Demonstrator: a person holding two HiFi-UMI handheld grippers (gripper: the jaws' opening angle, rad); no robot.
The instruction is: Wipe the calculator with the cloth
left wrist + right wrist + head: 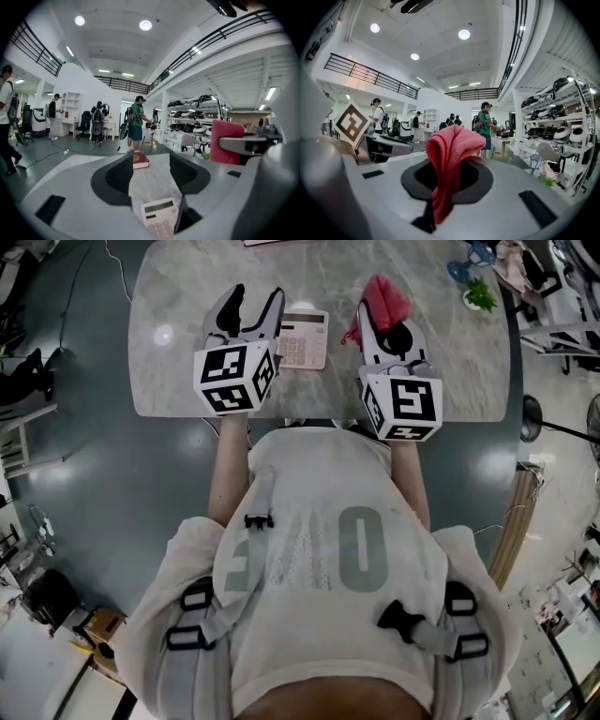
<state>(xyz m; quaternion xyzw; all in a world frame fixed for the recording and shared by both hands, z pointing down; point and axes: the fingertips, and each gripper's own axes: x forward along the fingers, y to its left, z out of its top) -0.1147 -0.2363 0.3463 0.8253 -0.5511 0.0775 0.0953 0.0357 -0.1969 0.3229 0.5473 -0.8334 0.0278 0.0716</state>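
Pink cloth (pixel 445 157) in the right gripper (pixel 443 180); calculator (pixel 305 338) just beside the left gripper (pixel 255 298).

1. Table (pixel 169 381): pale grey marbled top with rounded corners, standing on a dark glossy floor (pixel 75 456).
2. Red book (pixel 140 160): lies flat near the table's far end.
3. Small green plant (pixel 480 294): at the table's far right corner, with a blue object (pixel 472 257) near it.
4. Person in a green shirt (pixel 136 123): stands beyond the table, wearing a backpack.
5. Black office chair (pixel 85 124): at a white desk in the background, well apart from the table.
6. White shelving (pixel 562 131): holds dark, helmet-like items.
7. Round ceiling lights (pixel 463 33) and a black balcony railing (pixel 365 72): overhead.
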